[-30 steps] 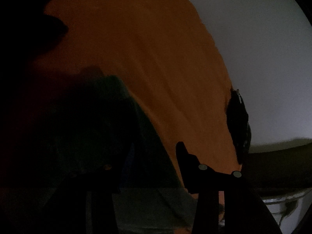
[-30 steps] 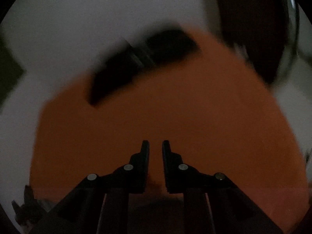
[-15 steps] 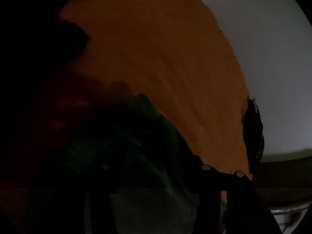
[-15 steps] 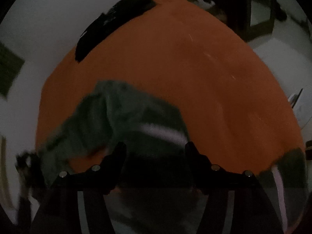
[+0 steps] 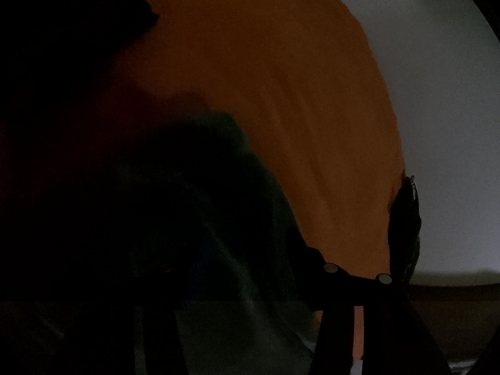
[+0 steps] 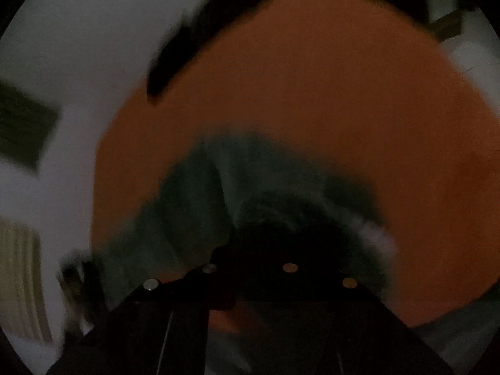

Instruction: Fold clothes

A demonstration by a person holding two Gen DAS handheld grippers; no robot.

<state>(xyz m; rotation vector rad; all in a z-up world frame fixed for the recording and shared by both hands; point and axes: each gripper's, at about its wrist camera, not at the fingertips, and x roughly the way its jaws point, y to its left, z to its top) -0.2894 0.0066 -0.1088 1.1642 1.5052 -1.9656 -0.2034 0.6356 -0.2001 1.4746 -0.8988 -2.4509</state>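
Dim light, both views dark. Dark green garment [image 6: 250, 187], soft, crumpled, with pale stripe [image 6: 375, 234], bunched at near edge of orange cloth-covered surface [image 6: 312, 93].

Right gripper [image 6: 250, 250]: jaws closing, drawn near together, tips sunk in green fabric; blurred, actual pinch not clear.

Left gripper [image 5: 243, 243]: one finger [image 5: 300, 250] visible, other lost in shadow; green fabric lies between; width cannot be told.

Flat black object [image 6: 203, 37] at far edge of orange surface. Pale wall [image 5: 437, 93] beyond.
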